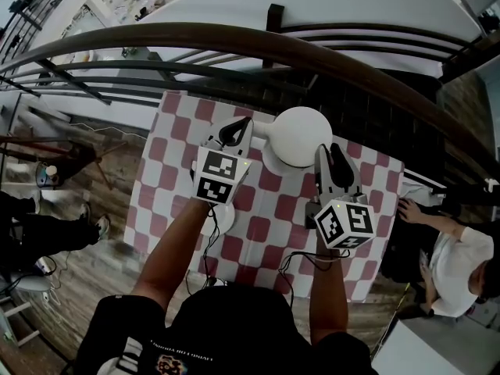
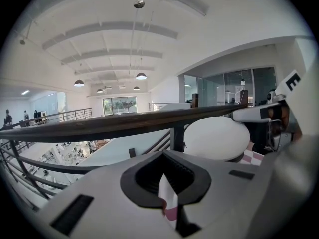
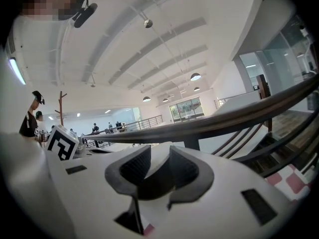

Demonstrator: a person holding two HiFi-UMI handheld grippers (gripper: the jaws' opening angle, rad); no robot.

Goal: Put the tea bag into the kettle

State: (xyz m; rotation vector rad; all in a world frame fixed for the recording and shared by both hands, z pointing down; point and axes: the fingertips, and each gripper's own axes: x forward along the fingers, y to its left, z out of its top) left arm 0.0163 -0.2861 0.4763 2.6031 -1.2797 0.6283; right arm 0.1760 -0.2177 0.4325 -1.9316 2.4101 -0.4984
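Note:
The white round kettle (image 1: 301, 135) stands on the checked table at the far middle; in the left gripper view the kettle (image 2: 217, 137) bulges just right of the jaws. My left gripper (image 1: 245, 123) hovers at the kettle's left side, and its jaws (image 2: 167, 156) meet at the tips with only checked cloth showing through the loop. My right gripper (image 1: 329, 150) hangs at the kettle's right front. A narrow gap shows between its jaws (image 3: 159, 153), and nothing is held. I see no tea bag in any view.
A red-and-white checked cloth (image 1: 172, 158) covers the small table. A round white object (image 1: 223, 219) lies half hidden under my left forearm. A dark curved railing (image 1: 234, 41) runs just behind the table. One person sits at the right (image 1: 461, 264); another's legs (image 1: 47, 225) show at the left.

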